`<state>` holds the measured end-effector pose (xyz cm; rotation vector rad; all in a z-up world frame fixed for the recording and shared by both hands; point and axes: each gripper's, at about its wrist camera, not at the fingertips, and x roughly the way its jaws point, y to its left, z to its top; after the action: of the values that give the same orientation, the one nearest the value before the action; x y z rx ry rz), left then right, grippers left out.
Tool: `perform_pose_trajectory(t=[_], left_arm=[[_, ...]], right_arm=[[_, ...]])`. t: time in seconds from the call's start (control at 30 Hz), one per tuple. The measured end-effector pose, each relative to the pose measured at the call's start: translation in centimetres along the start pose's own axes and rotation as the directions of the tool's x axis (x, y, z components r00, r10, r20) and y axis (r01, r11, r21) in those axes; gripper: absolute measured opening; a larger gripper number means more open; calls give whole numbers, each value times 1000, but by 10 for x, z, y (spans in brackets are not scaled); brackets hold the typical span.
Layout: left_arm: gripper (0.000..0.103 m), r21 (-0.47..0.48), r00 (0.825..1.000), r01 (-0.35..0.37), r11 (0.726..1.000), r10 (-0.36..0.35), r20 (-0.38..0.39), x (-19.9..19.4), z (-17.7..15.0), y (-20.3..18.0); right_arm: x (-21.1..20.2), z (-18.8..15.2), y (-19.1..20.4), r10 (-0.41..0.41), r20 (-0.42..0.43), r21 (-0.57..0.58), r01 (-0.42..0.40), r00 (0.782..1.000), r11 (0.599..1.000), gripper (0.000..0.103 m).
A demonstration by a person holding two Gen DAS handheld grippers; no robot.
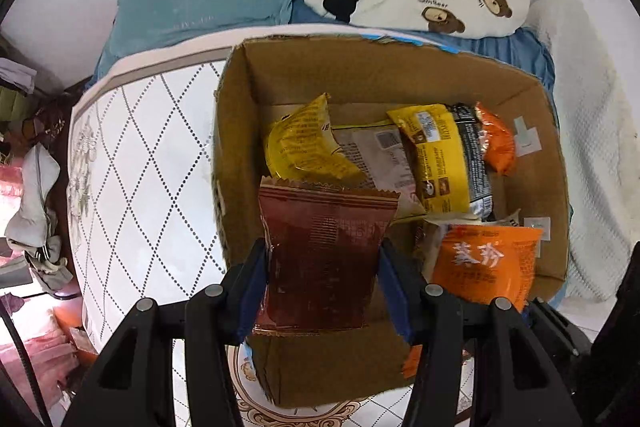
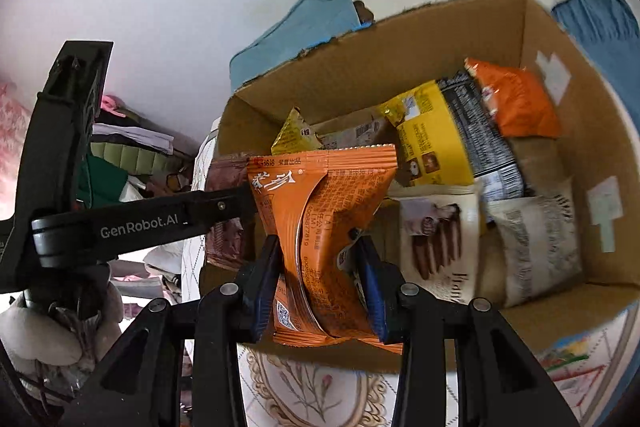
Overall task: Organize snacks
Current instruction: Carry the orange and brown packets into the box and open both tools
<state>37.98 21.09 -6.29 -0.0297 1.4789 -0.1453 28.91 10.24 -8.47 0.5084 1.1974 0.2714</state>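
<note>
Risk first: both packets are slick crinkled film pinched mid-body, so either can slide out of the pads before it clears the box wall. Left gripper [image 1: 323,283] is clamped on a dark red foil snack packet [image 1: 326,255] with serrated top seam, puffed and pillow-shaped, poised over the near-left corner of the brown corrugated cardboard box [image 1: 552,163]. Right gripper [image 2: 320,285] is squeezed tight on an orange plastic snack packet [image 2: 324,211], which is buckled into a deep crease at the pinch; crushed contents seem likely if squeezed harder. The two grippers are close together, so a knock on release looks possible. Box floor is already cluttered: yellow foil pouch [image 1: 304,143], yellow-and-black wrapper [image 1: 444,159], small orange sachet [image 1: 496,143], all loosely overlapping, so dropped packets may land askew or ride up the wall.
</note>
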Motion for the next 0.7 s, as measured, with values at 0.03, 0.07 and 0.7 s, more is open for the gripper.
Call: perform_pose_trajectory(t=[0.03, 0.07, 0.7], left_arm=[[51, -1, 1000, -2, 1000, 1, -6, 3, 1, 1], [51, -5, 1000, 3, 1000, -3, -17, 7, 2, 2], [99, -44, 999, 18, 999, -16, 43, 7, -25, -4]], right_arm=[[5, 2, -1, 6, -9, 17, -5, 1000, 1000, 41], [10, 1, -3, 14, -20, 29, -13, 1000, 1000, 43], [0, 4, -44, -311, -54, -84, 306, 949, 948, 98]])
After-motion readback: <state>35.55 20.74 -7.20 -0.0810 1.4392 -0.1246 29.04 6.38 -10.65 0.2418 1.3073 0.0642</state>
